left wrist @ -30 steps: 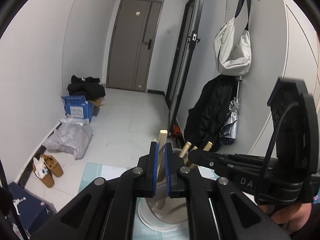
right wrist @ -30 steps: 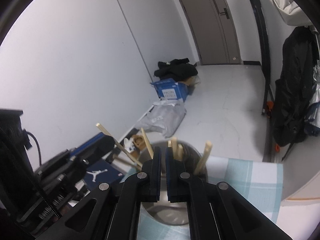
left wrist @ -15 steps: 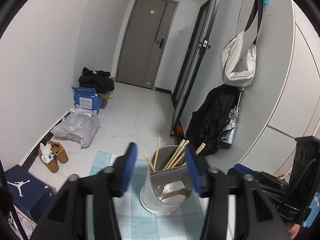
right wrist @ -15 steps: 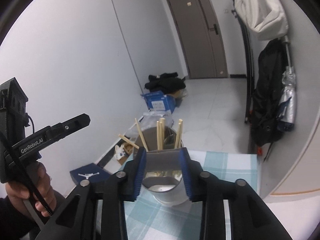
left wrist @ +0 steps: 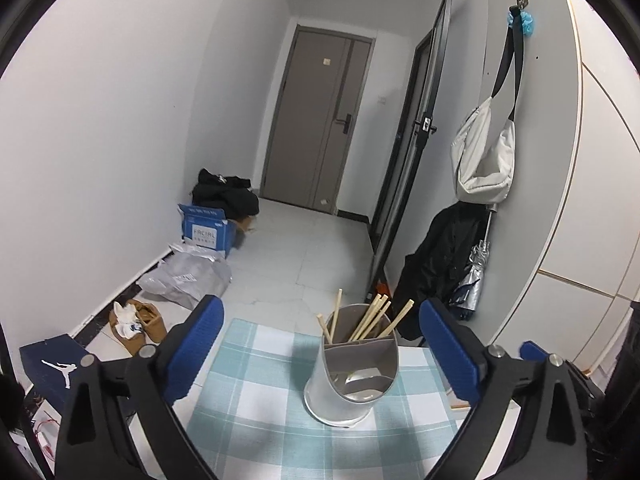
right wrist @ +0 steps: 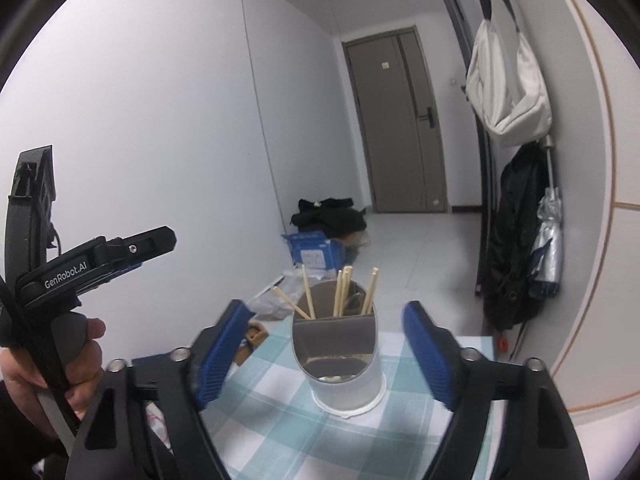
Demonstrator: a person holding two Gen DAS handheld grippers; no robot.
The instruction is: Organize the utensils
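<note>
A shiny metal utensil holder (left wrist: pixel 348 396) with a grey divider stands on the checked tablecloth (left wrist: pixel 248 392). Several wooden chopsticks (left wrist: pixel 372 320) lean in its rear compartment. My left gripper (left wrist: pixel 320 308) hangs back from the holder, its jaws opening wide with nothing pressed between the blue pads. In the right wrist view the holder (right wrist: pixel 344 376) and the chopsticks (right wrist: pixel 342 292) sit ahead of my right gripper (right wrist: pixel 326 309). Its jaws are also opening and grip nothing. A hand (right wrist: pixel 60 364) carries the left gripper (right wrist: pixel 160 242) at the left of that view.
Beyond the table's far edge the floor holds a dark shoe box (left wrist: pixel 52 364), brown shoes (left wrist: pixel 140 324), a grey plastic bag (left wrist: pixel 188 280) and a blue carton (left wrist: pixel 206 230). A white bag (left wrist: pixel 484 160), a black coat (left wrist: pixel 444 268) and an umbrella hang on the right wall.
Both grippers were shut right at the holder's rim among the chopsticks. They have opened wide and drawn back and up, and the chopsticks stay in the holder.
</note>
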